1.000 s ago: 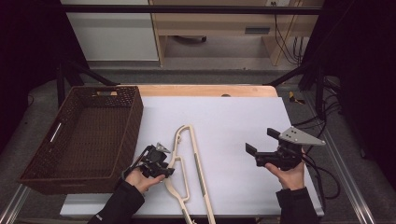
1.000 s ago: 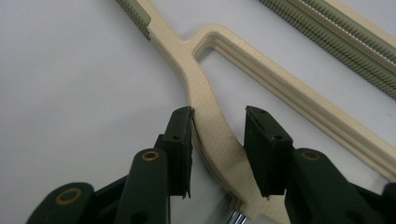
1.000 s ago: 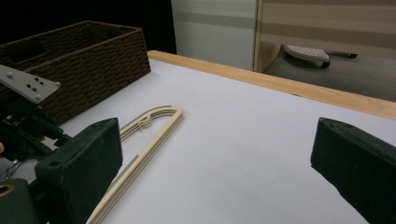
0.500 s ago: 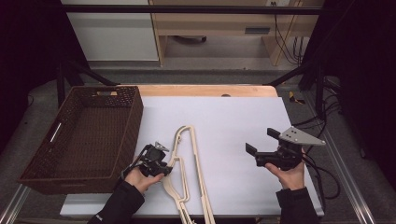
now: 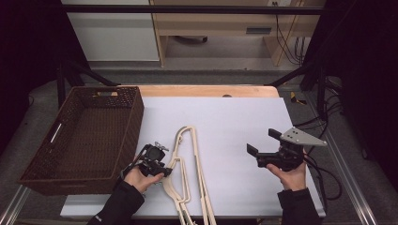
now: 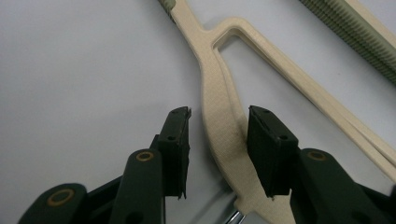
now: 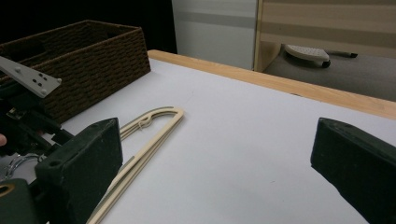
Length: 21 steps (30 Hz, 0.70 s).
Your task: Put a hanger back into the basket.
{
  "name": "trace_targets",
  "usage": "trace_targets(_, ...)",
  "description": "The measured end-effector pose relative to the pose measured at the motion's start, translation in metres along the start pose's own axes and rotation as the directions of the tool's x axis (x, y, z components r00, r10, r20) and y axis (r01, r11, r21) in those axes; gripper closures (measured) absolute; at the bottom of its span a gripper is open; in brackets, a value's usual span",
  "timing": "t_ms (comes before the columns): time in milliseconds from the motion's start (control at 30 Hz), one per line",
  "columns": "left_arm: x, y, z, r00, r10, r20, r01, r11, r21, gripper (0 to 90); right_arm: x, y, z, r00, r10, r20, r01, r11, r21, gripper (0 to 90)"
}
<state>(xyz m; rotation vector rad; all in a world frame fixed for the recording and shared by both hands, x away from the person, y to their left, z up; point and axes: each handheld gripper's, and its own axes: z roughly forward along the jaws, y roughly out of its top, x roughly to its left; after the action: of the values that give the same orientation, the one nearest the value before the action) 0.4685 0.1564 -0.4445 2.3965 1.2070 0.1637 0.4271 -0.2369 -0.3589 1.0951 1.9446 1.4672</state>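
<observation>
**At the table's near edge: hanger straddled, not yet gripped**

On the white table (image 5: 244, 122), largest first. A brown wicker basket (image 5: 84, 136) sits at the left end, no contents visible in the high view. Just right of it lies a cream hanger (image 5: 187, 164), flat on the table, its long arms running toward the near edge; there may be two stacked, hard to tell.

Left tool (image 5: 152, 161) sits low at the hanger's neck, next to the metal hook. In the left gripper view its jaws stand either side of the neck (image 6: 224, 135): the right pad touches or nearly touches the plastic, the left pad stands off with table showing between. The jaws have just been opening a little; the hanger is between them but not clamped.

Right tool (image 5: 272, 154) hangs above bare table, well apart from the hanger, jaws spread wide, holding nothing.

Progress, as I judge it: early. The tool is lined up on the hanger, but there is no firm grip and no lift. Left to do: close, raise, and probably carry it to the basket.
</observation>
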Motion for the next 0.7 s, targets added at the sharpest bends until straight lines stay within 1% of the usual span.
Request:
trace_targets(100,0.0006,0.0001,0.0001,0.9997,-0.006,0.023,0.006,0.9999,0.014,58.8,0.0001,0.0000,0.0000,1.0000,0.000,0.000,0.000,1.000,0.000,2.5)
trace_targets(233,0.0008,0.0002,-0.0003,0.9993,-0.015,0.035,0.014,0.9996,0.026,61.4,0.0002,-0.0001,0.0002,1.0000,0.000,-0.004,0.000,1.000,0.003,2.5)
trace_targets(267,0.0012,0.0001,-0.0004,0.9987,-0.024,0.046,0.022,0.9991,0.036,63.0,0.0002,-0.0002,0.0001,1.0000,-0.002,-0.003,0.002,1.000,0.003,2.5)
trace_targets(333,0.0029,-0.0003,-0.0004,0.9978,-0.036,0.056,0.033,0.9985,0.043,62.2,0.0004,0.0000,0.0000,1.0000,0.002,-0.003,-0.002,1.000,0.000,2.5)
trace_targets(400,0.0060,-0.0011,0.0001,0.9950,-0.065,0.076,0.062,0.9970,0.047,62.4,0.0003,0.0000,-0.0002,1.0000,0.001,-0.001,-0.001,1.000,-0.001,2.5)
trace_targets(467,0.0078,-0.0022,0.0008,0.9885,-0.094,0.118,0.086,0.9934,0.077,59.0,0.0003,0.0001,-0.0006,1.0000,-0.001,-0.004,0.001,1.000,0.000,2.5)
trace_targets(500,0.0072,-0.0029,0.0007,0.9887,-0.097,0.115,0.089,0.9933,0.073,58.4,0.0001,0.0001,-0.0007,1.0000,-0.002,-0.004,0.002,1.000,-0.001,2.6)
trace_targets(533,0.0056,-0.0026,0.0002,0.9913,-0.083,0.102,0.076,0.9944,0.073,58.3,-0.0001,0.0001,-0.0006,1.0000,-0.001,-0.004,0.001,1.000,0.000,2.6)
trace_targets(600,0.0022,-0.0016,-0.0006,0.9943,-0.072,0.079,0.067,0.9952,0.072,59.1,0.0005,-0.0001,-0.0001,1.0000,0.003,-0.004,-0.003,1.000,0.001,2.6)
trace_targets(633,0.0016,-0.0015,-0.0009,0.9943,-0.073,0.078,0.067,0.9954,0.068,61.7,0.0006,-0.0001,0.0000,1.0000,-0.001,-0.003,0.001,1.000,0.003,2.5)
trace_targets(700,0.0025,-0.0017,-0.0008,0.9936,-0.082,0.078,0.076,0.9949,0.066,62.2,0.0006,0.0001,-0.0002,1.0000,0.000,-0.004,0.000,1.000,0.001,2.6)
